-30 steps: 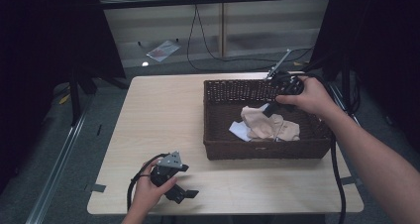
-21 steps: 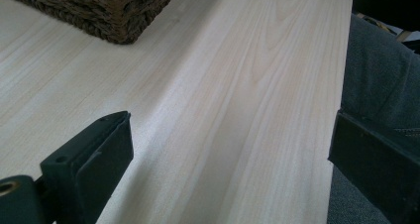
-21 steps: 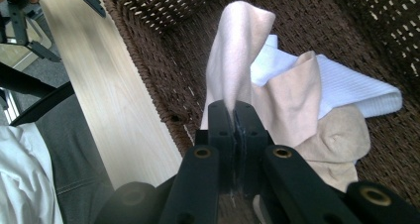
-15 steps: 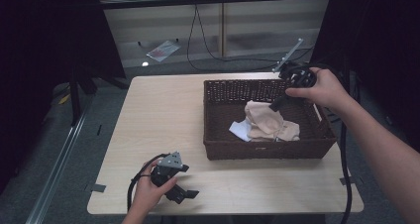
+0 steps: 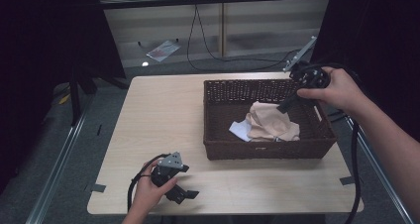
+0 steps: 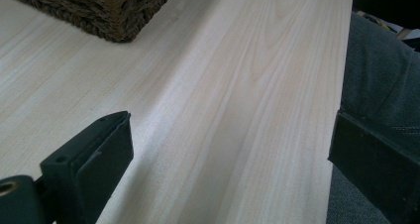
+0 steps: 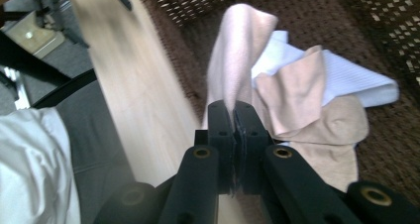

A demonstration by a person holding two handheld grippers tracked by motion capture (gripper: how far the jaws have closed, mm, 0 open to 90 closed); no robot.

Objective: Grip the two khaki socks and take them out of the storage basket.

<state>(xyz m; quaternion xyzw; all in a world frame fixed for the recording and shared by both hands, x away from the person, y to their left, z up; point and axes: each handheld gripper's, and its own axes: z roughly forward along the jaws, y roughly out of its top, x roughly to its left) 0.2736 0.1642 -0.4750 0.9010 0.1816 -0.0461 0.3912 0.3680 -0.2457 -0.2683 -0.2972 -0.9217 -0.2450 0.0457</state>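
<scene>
2 cloths in basket (image 5: 267, 148) | right gripper (image 7: 236, 116) pinching beige cloth (image 7: 237, 55) | white cloth (image 7: 346, 80) beneath | left gripper (image 6: 223, 149) spread

The left half of the worktop (image 5: 163, 120) lies bare, open to a hand from the near edge to the far one. The basket (image 5: 267, 148) takes up most of the right half, and its woven walls block any level approach, so entry is from above. Inside, cloths (image 5: 270, 125) cover the middle of its floor. A narrow bare strip runs along the near edge, where the left tool (image 5: 181, 192) rests.
</scene>
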